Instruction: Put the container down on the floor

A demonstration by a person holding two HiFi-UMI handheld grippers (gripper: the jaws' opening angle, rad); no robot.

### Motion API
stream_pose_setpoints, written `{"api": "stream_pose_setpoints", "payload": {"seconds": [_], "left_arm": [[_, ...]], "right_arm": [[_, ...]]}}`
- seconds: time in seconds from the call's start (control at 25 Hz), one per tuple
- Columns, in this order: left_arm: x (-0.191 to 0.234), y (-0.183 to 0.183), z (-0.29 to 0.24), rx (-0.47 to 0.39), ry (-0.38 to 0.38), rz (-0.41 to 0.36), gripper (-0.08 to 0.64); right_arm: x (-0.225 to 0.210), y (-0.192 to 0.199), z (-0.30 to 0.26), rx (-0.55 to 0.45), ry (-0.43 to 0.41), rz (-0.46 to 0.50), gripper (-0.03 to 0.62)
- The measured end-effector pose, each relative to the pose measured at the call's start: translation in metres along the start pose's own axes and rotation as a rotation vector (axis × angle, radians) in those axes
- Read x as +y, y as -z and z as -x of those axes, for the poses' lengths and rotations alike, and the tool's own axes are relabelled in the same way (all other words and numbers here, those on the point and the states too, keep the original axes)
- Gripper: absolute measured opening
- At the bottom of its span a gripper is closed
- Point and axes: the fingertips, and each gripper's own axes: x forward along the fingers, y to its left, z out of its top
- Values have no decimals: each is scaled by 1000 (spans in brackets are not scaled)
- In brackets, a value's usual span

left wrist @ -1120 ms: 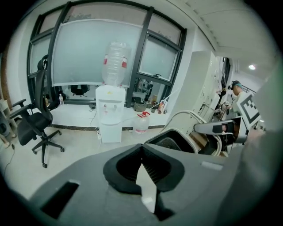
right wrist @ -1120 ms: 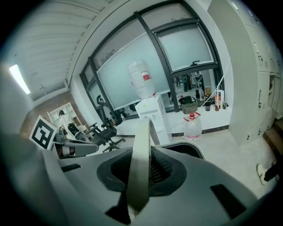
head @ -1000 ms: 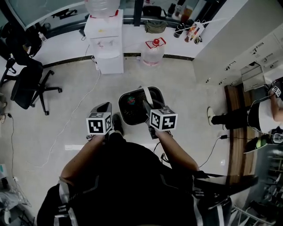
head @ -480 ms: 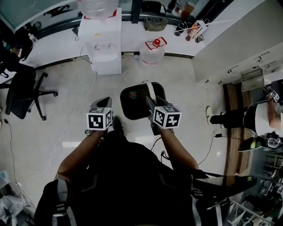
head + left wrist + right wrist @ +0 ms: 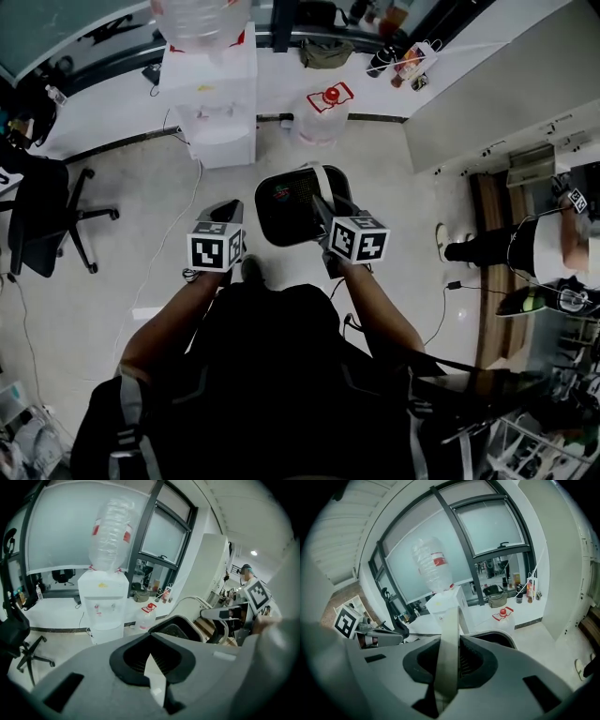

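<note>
We look down on a pale, glossy floor (image 5: 141, 197). At its left stands a black office chair (image 5: 42, 220), and a thin cable (image 5: 173, 234) trails across the tiles. Further right, a white water dispenser (image 5: 211, 103) with an upturned bottle (image 5: 192, 19) stands against a raised white ledge (image 5: 103, 103), and a clear jug (image 5: 321, 112) with a red cap stands on the floor beside it.

The left gripper (image 5: 230, 208) has its jaws drawn together at the tips, with nothing in them. Right of it hangs the container (image 5: 281, 202), a dark bin clear of the floor. The right gripper (image 5: 322, 204) is clamped on the bin's pale handle (image 5: 315, 178), and the strap runs up between its jaws.

Our own body hides the floor beneath us. We cannot make out what lies at the bottom of the bin. At the right edge a seated person (image 5: 534, 248) is cut off.

The bin's mouth faces up. The handle runs across the mouth from the far rim toward us, and the bin's longer side lies roughly along that line.
</note>
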Motion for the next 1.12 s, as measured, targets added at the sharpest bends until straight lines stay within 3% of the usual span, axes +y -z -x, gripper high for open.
{"api": "stream_pose_setpoints", "payload": {"seconds": [0.48,0.84,1.12], "left_arm": [[18,-35,-36,-3,-8,43,5],[17,-71,-90,-1,-107,92,6],[15,-104,-143,17,-183,95,6]], "right_arm": [[-19,-43,-56,52,-63,66,64],[-65,-78,-108,128,-185,165,64],[-96,-109,-149,191,-312,306,64]]}}
